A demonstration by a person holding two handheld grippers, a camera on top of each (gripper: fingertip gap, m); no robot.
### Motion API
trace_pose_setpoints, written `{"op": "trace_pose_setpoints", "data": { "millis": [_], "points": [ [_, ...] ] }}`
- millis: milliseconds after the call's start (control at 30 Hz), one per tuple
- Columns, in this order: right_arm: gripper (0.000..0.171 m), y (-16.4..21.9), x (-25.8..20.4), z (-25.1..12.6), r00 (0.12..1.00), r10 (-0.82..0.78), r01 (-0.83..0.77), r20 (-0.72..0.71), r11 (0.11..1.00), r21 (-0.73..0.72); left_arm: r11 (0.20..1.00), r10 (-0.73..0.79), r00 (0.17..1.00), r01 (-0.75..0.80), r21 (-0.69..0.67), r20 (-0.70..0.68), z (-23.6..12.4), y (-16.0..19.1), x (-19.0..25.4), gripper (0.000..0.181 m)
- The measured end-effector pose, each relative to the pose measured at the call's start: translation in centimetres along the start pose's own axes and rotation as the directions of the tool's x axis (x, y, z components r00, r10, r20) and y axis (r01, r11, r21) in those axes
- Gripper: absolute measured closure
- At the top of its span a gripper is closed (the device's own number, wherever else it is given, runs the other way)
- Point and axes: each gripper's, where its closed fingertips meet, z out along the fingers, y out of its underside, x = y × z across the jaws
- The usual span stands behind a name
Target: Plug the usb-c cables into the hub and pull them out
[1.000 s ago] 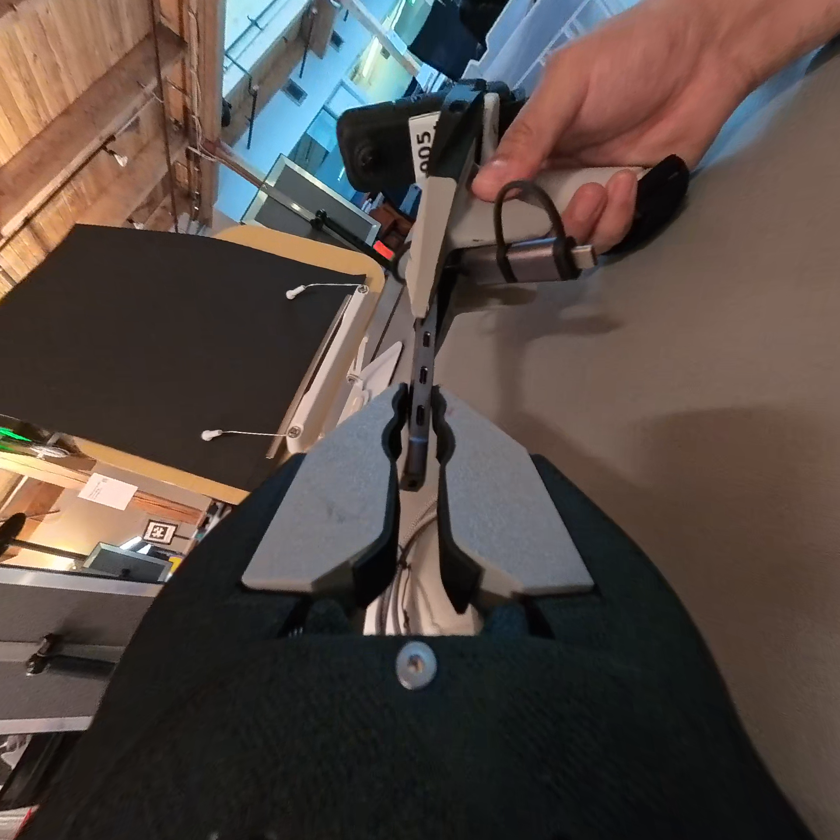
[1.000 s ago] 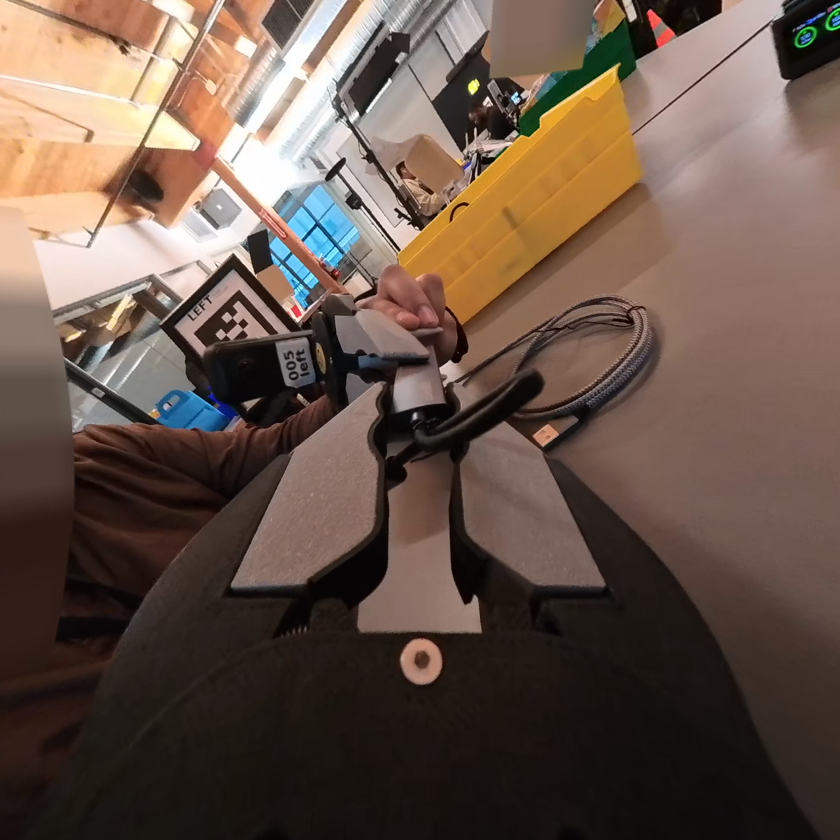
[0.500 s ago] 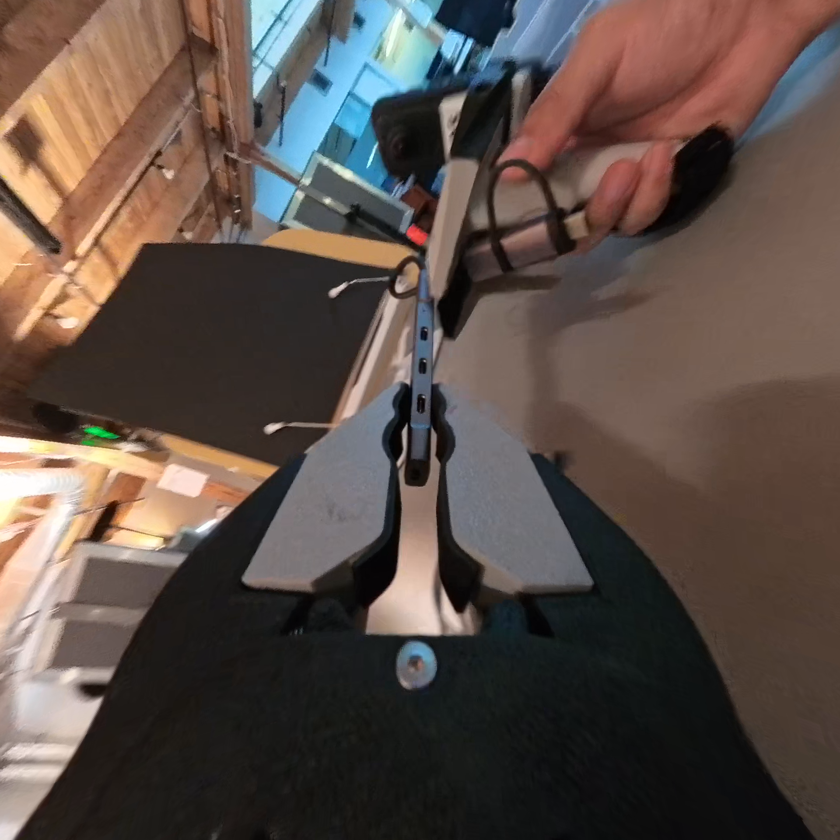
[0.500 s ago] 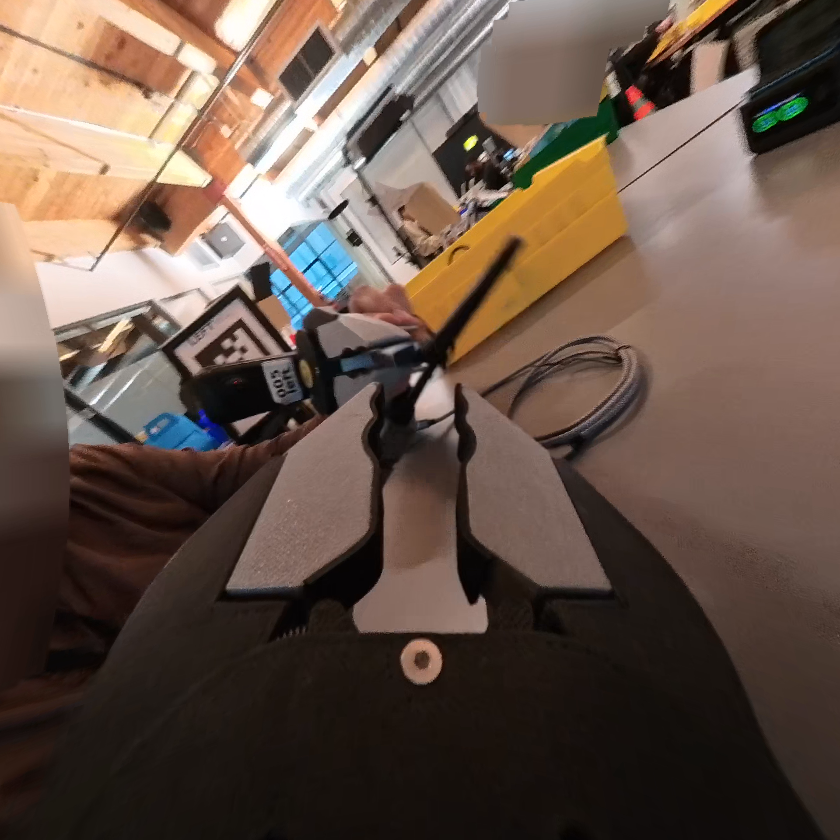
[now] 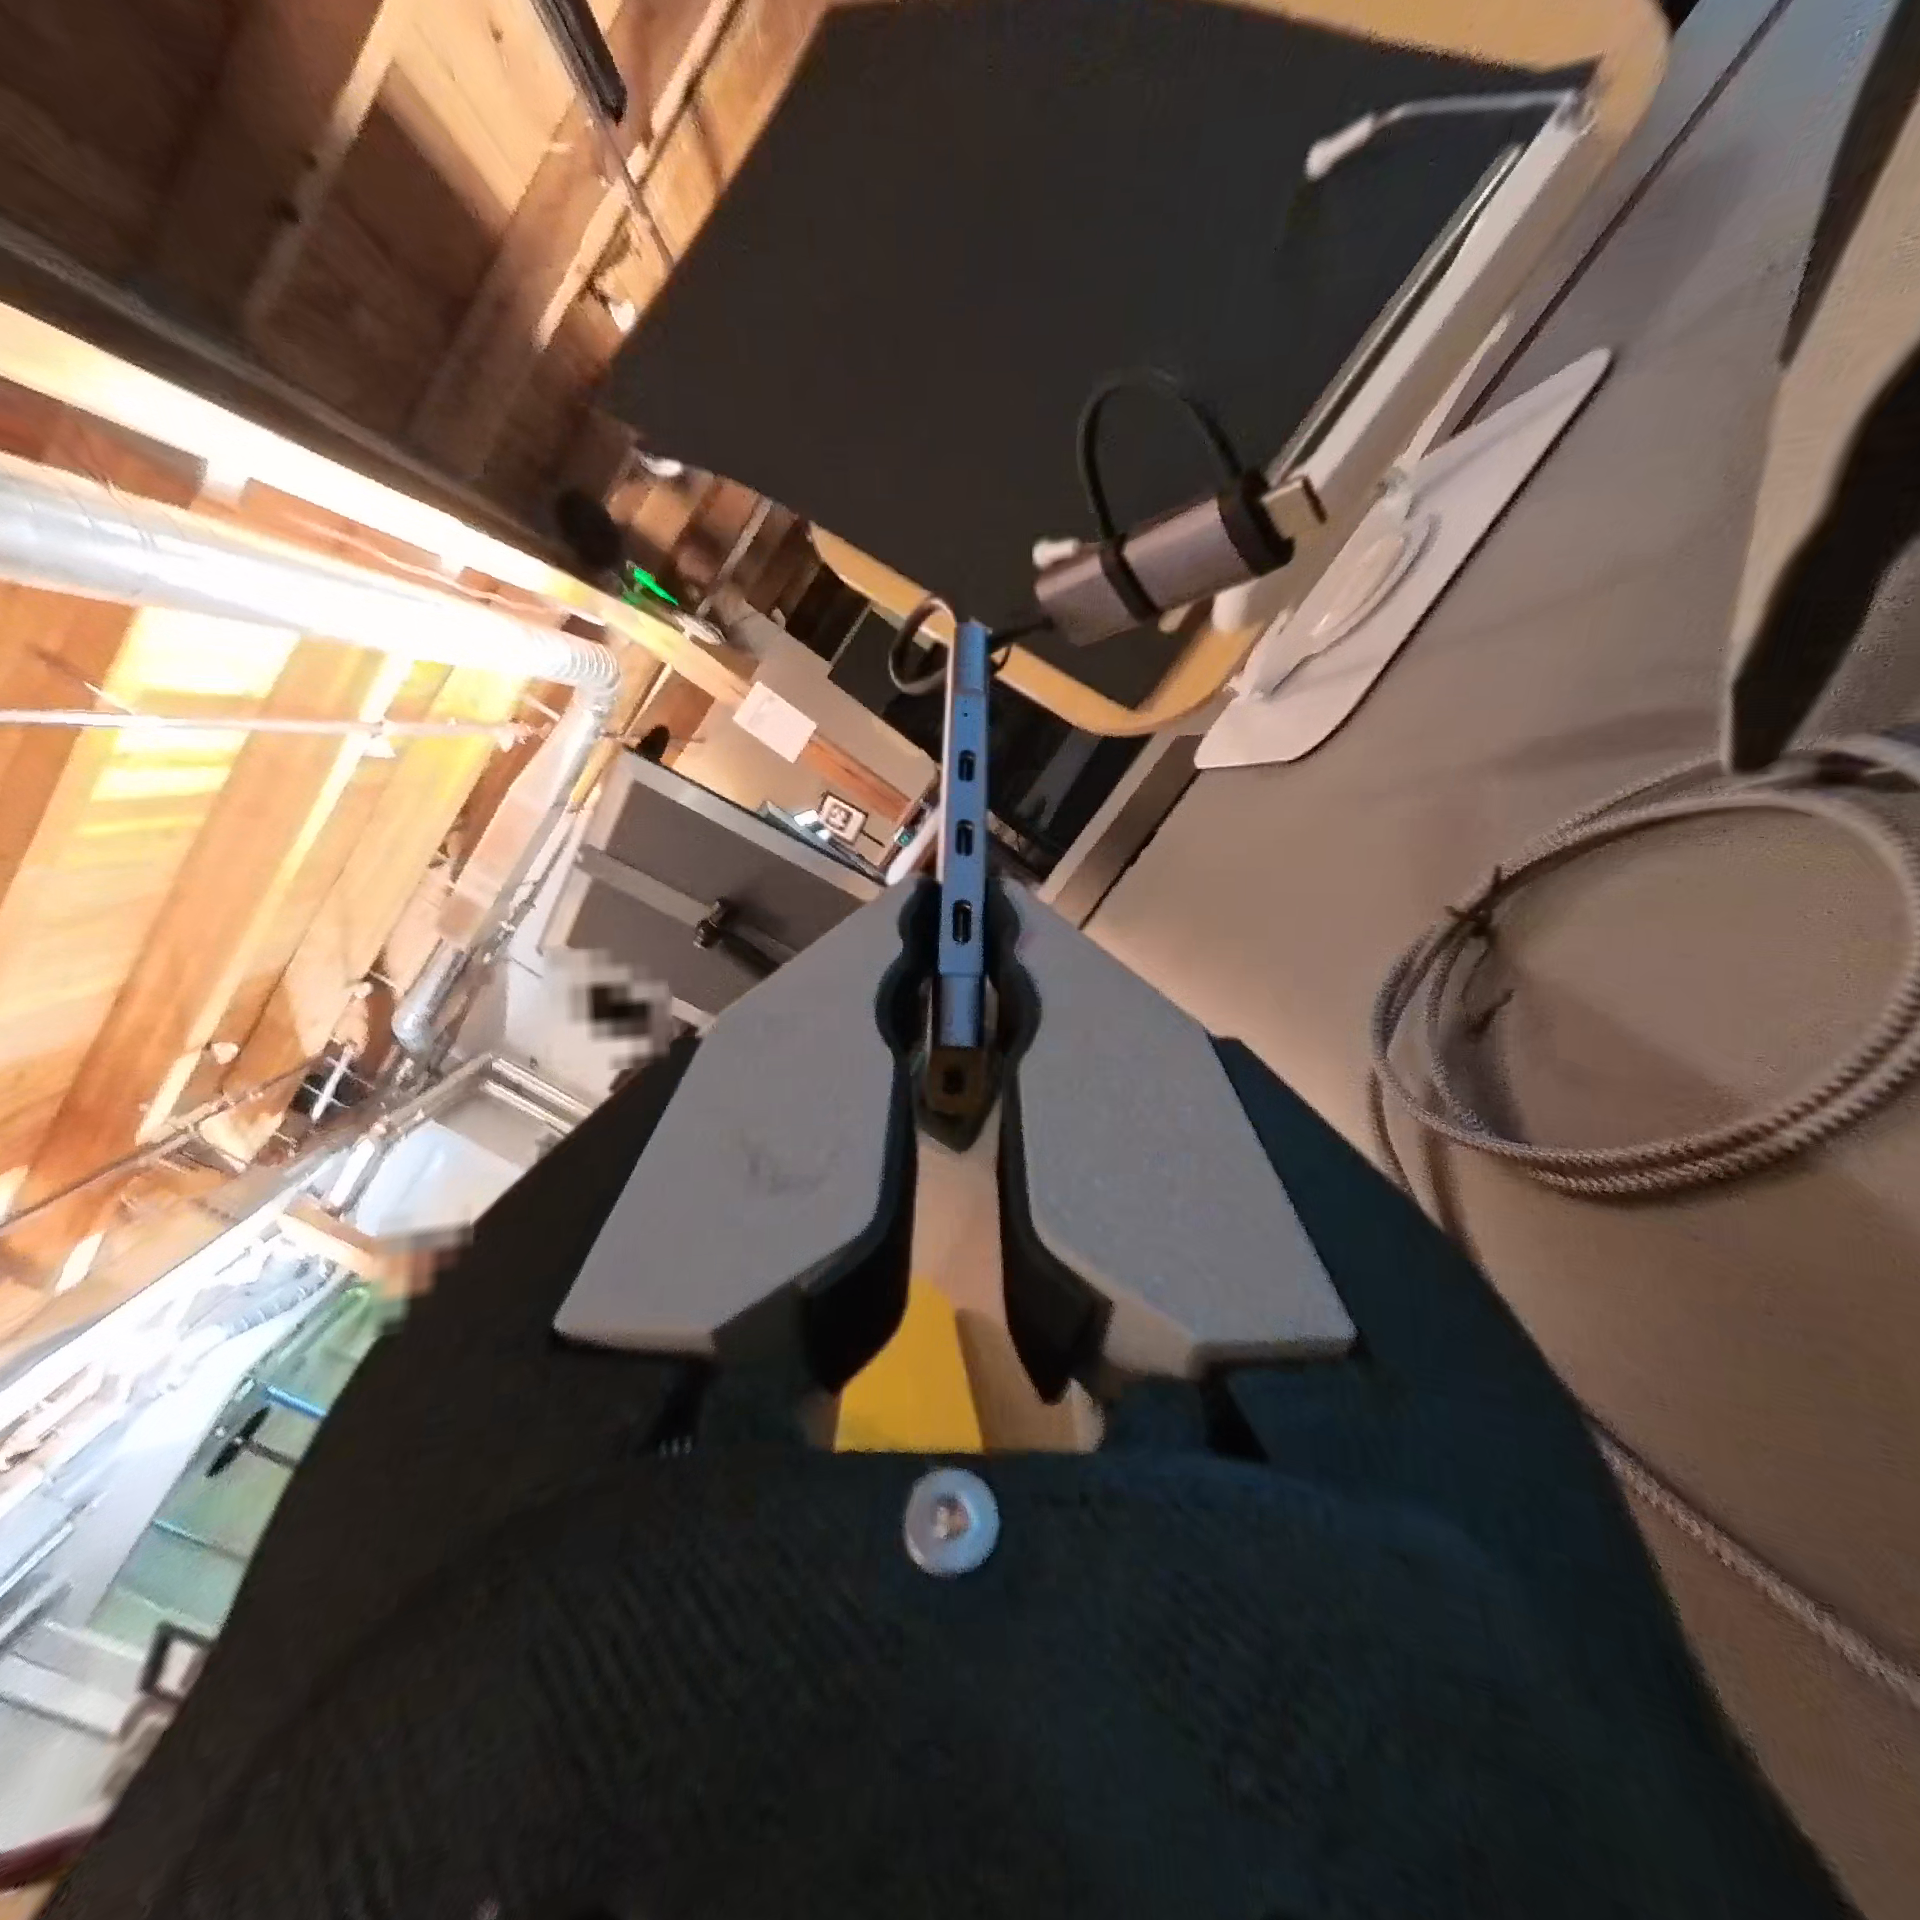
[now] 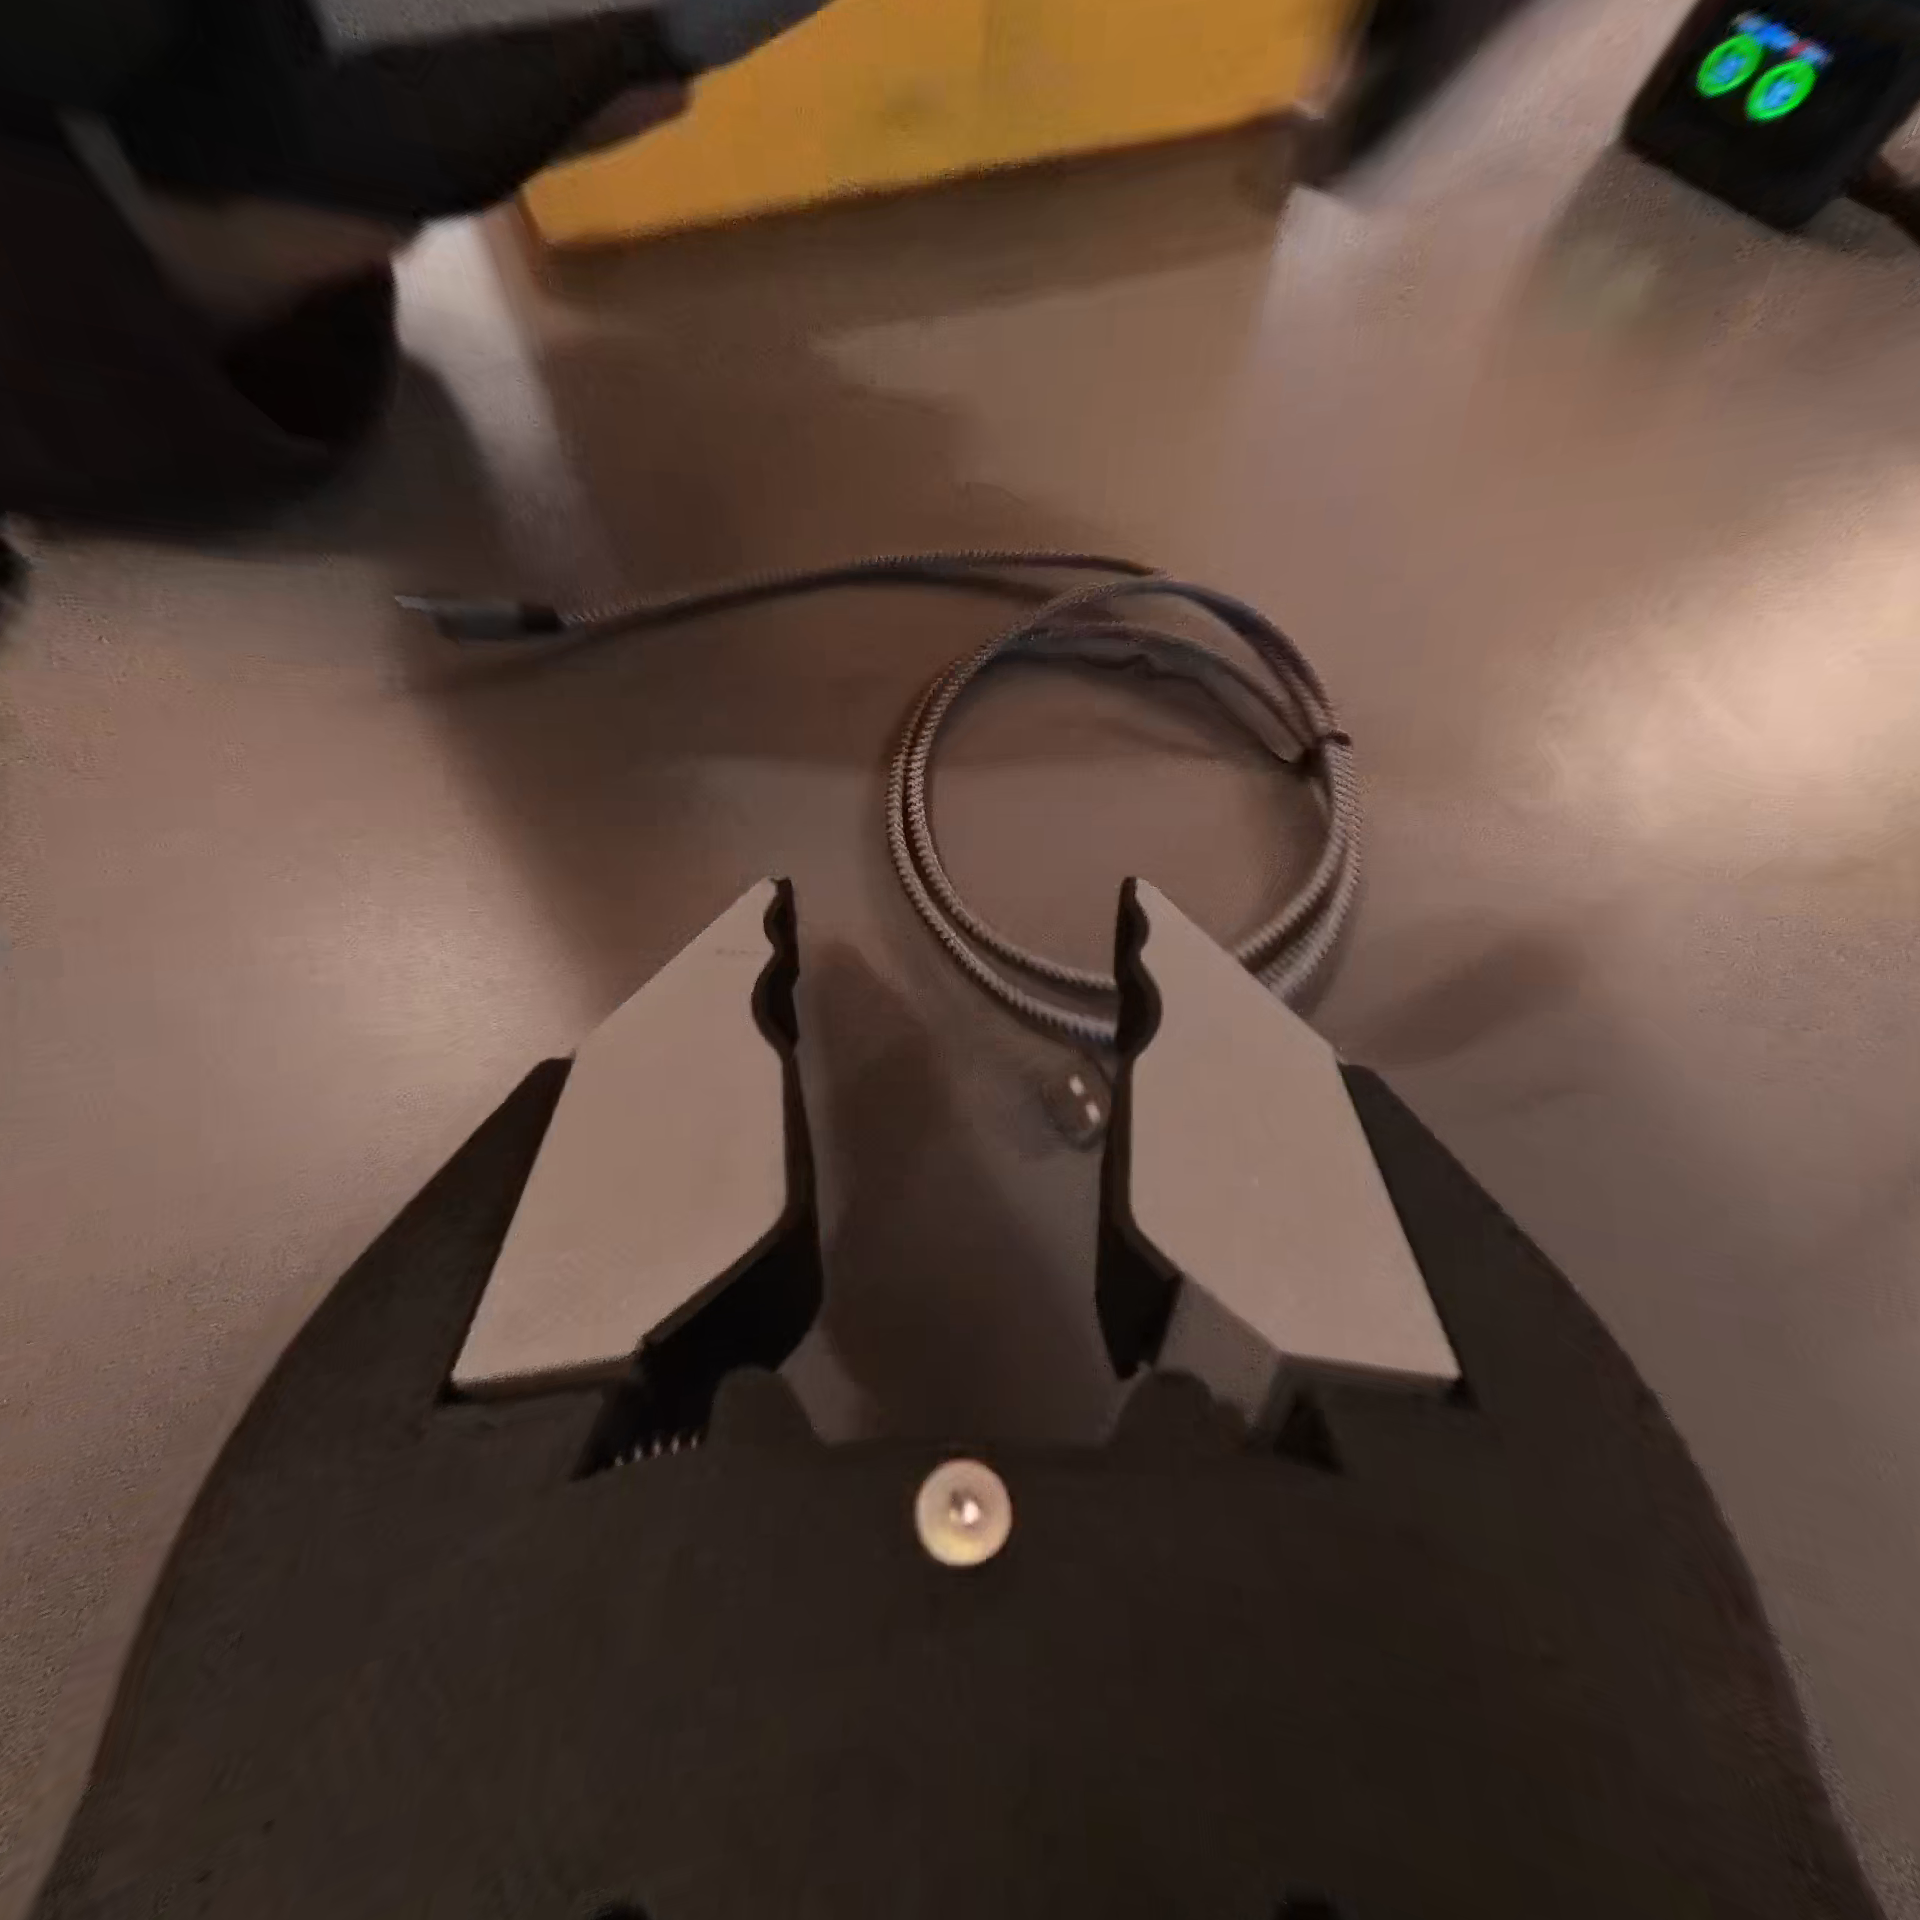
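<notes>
My left gripper (image 5: pixel 961 914) is shut on a thin grey hub (image 5: pixel 964 821), held edge-on in the air with three ports facing me. The hub's short black lead loops to a grey plug (image 5: pixel 1164 561) beyond its far end. My right gripper (image 6: pixel 954 899) is open and empty, low over the table. A coiled grey braided cable (image 6: pixel 1122 790) lies just beyond its fingertips, with one plug (image 6: pixel 478 618) stretched out to the left. The coil also shows in the left wrist view (image 5: pixel 1662 987), at the right.
A yellow bin (image 6: pixel 935 94) stands at the back of the grey table (image 6: pixel 1558 468). A black device with green lights (image 6: pixel 1766 94) sits at the far right. A silver stand base (image 5: pixel 1403 582) and a black board (image 5: pixel 1039 260) lie beyond the hub. My left tips are about 15 cm from the plug (image 6: pixel 478 618), my right tips only 9 cm.
My right gripper has opened, left the hub's far end and tipped down over the braided cable. My left gripper has swung away with the hub, and the other gripper and hand are out of its view.
</notes>
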Motion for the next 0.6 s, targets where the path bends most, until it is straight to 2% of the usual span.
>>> {"op": "trace_pose_setpoints", "data": {
  "millis": [67, 133, 200, 300, 400, 500, 600],
  "points": [
    [0.117, 0.3, -0.4, 2.0, 0.995, -0.089, 0.085, -0.046, 0.992, -0.095, 0.999, -0.015, 0.999, 0.013, -0.034, -0.036, 1.3, 1.1, 0.8, 0.174],
    [0.133, -0.1, -0.4, 2.9, 0.993, -0.097, 0.088, -0.071, 0.989, -0.119, 0.999, -0.043, 0.997, 0.041, -0.032, -0.066, 2.2, 1.2, 1.2, 0.174],
    [0.164, 0.4, 0.2, 2.8, 0.995, -0.061, 0.048, -0.08, 0.986, -0.159, 0.996, -0.086, 0.991, 0.085, -0.017, -0.101, 2.9, 1.2, 1.8, 0.174],
    [0.164, 2.8, 3.1, 0.0, 0.975, 0.052, -0.097, -0.216, 0.974, -0.204, 0.991, -0.132, 0.975, 0.129, -0.03, -0.178, 3.1, 1.8, 3.2, 0.174],
    [0.166, 6.5, 5.1, -4.8, 0.905, 0.154, -0.257, -0.397, 0.941, -0.222, 0.995, -0.093, 0.973, 0.096, 0.003, -0.214, 2.7, 1.4, 4.1, 0.174],
    [0.164, 8.4, 2.9, -7.7, 0.89, 0.192, -0.3, -0.413, 0.93, -0.213, 0.995, -0.067, 0.967, 0.082, 0.053, -0.247, 2.3, 0.2, 4.9, 0.174],
    [0.152, 7.5, 0.8, -9.1, 0.914, 0.172, -0.252, -0.368, 0.951, -0.181, 0.993, -0.036, 0.957, 0.066, 0.096, -0.289, 1.9, -1.0, 6.0, 0.174]
  ]
}}
